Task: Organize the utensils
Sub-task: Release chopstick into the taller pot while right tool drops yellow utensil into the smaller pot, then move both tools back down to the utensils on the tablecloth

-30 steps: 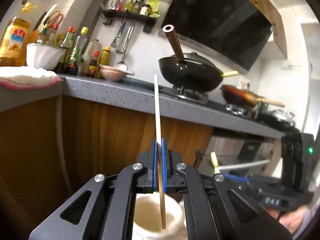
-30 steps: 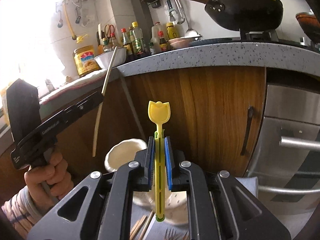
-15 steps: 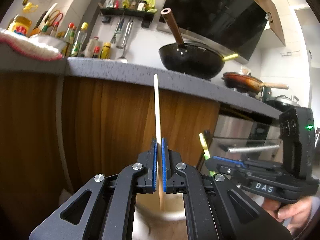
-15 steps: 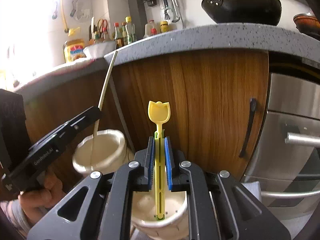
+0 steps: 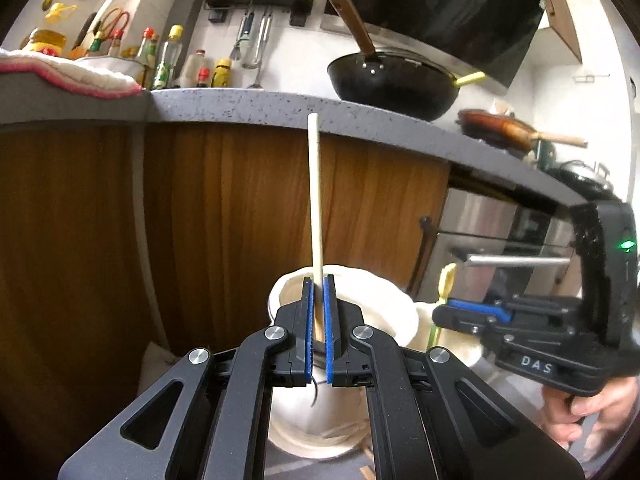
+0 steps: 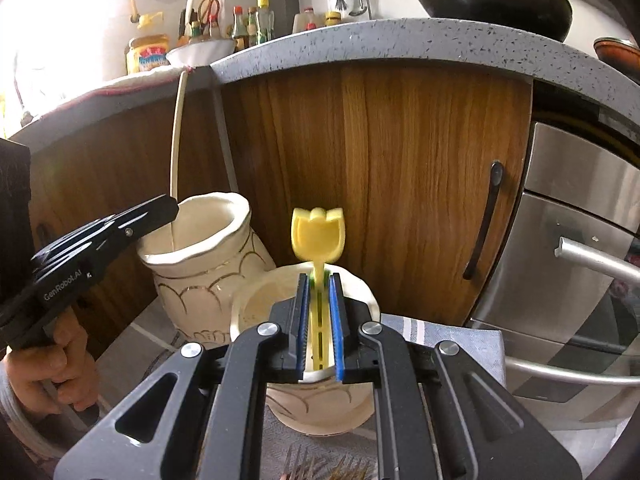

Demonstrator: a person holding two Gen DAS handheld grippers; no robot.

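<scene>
My left gripper (image 5: 319, 280) has its jaws slightly parted around a pale wooden chopstick (image 5: 314, 200) that stands upright with its lower end inside a cream ceramic jar (image 5: 384, 312). In the right wrist view the same jar (image 6: 224, 264) stands at left with the chopstick (image 6: 176, 152) in it. My right gripper (image 6: 319, 280) has its jaws slightly apart around a yellow tulip-shaped plastic utensil (image 6: 318, 236), blurred, its lower end inside a second cream jar (image 6: 360, 292). The right gripper also shows in the left wrist view (image 5: 472, 312).
Both jars stand on a grey striped cloth (image 6: 452, 336) in front of wooden cabinet doors (image 6: 400, 168) under a grey speckled counter (image 6: 400, 36). A steel oven front (image 6: 580, 240) is at right. Metal fork tines (image 6: 328, 468) lie near the bottom edge.
Both grippers have come down to the jars. The chopstick and the yellow utensil now reach into their jars, and both pairs of jaws have opened slightly.
</scene>
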